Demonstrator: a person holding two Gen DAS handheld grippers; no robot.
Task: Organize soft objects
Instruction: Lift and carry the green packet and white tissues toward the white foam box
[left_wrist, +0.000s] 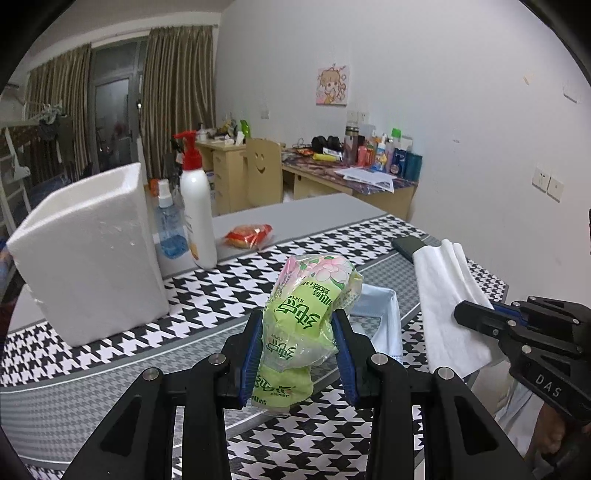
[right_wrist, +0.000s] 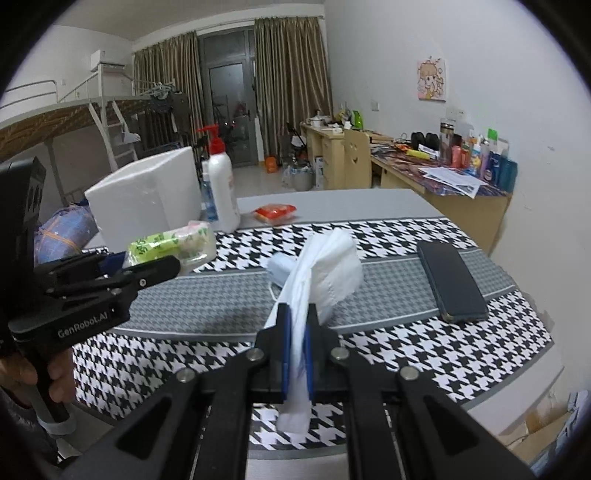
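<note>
Only the right wrist view shows the phone (right_wrist: 452, 280) whole. The left gripper (left_wrist: 299, 332) pinches the green tissue pack (left_wrist: 306, 325), part-open and raised off the table; the right gripper (right_wrist: 297, 332) is clamped tight on the white mask (right_wrist: 325, 266), angled downward.

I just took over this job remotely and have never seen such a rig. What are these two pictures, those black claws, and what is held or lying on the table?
No robot here: a person holds a two-finger claw in each hand, each with a camera looking along its fingers. One picture is from the left claw, clamped on a green tissue pack. The other is from the right claw, shut on a white cloth. On the houndstooth table lie a dark phone, a pale blue mask and a red snack packet; a white foam box, a lotion pump bottle and a blue spray bottle stand there.
</note>
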